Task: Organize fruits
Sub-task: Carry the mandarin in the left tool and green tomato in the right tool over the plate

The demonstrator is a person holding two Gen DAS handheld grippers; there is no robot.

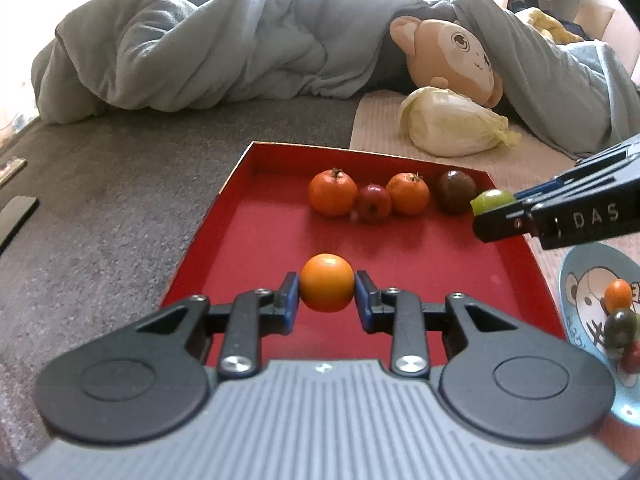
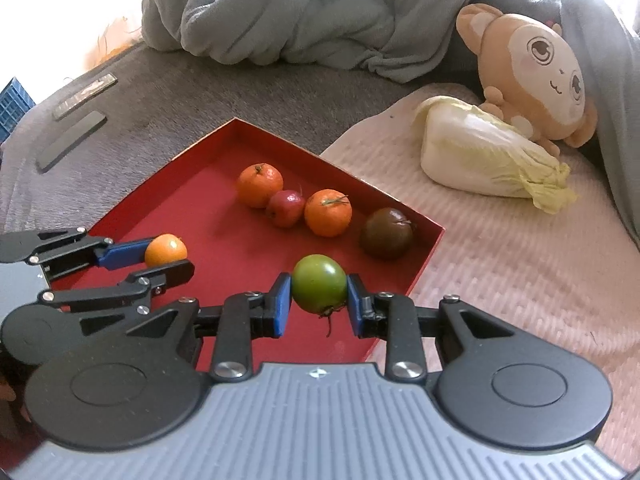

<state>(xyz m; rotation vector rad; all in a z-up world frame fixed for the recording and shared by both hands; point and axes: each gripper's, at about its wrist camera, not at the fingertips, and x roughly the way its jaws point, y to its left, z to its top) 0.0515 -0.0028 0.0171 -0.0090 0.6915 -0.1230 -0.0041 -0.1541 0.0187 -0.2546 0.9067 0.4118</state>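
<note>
A red tray [image 1: 256, 232] [image 2: 192, 200] lies on the bed. Along its far side sit two tangerines [image 1: 332, 192] [image 2: 260, 185], a small red fruit [image 1: 374, 203] [image 2: 285, 208] between them, and a dark brown tomato [image 1: 455, 191] [image 2: 386, 233]. My left gripper [image 1: 327, 295] [image 2: 168, 260] is shut on a round orange fruit [image 1: 327, 282] [image 2: 165, 249] above the tray's near part. At the tray's right edge my right gripper [image 2: 319, 300] [image 1: 490, 210] is shut on a green tomato [image 2: 319, 282] [image 1: 493, 199], stem down.
A blue cartoon plate [image 1: 580, 280] at the right holds an orange, a dark and a red small fruit. A napa cabbage [image 1: 452, 122] [image 2: 488, 160] and a plush monkey [image 1: 452, 56] [image 2: 532, 72] lie behind on a pale mat. A grey-blue duvet [image 1: 200, 40] is heaped at the back.
</note>
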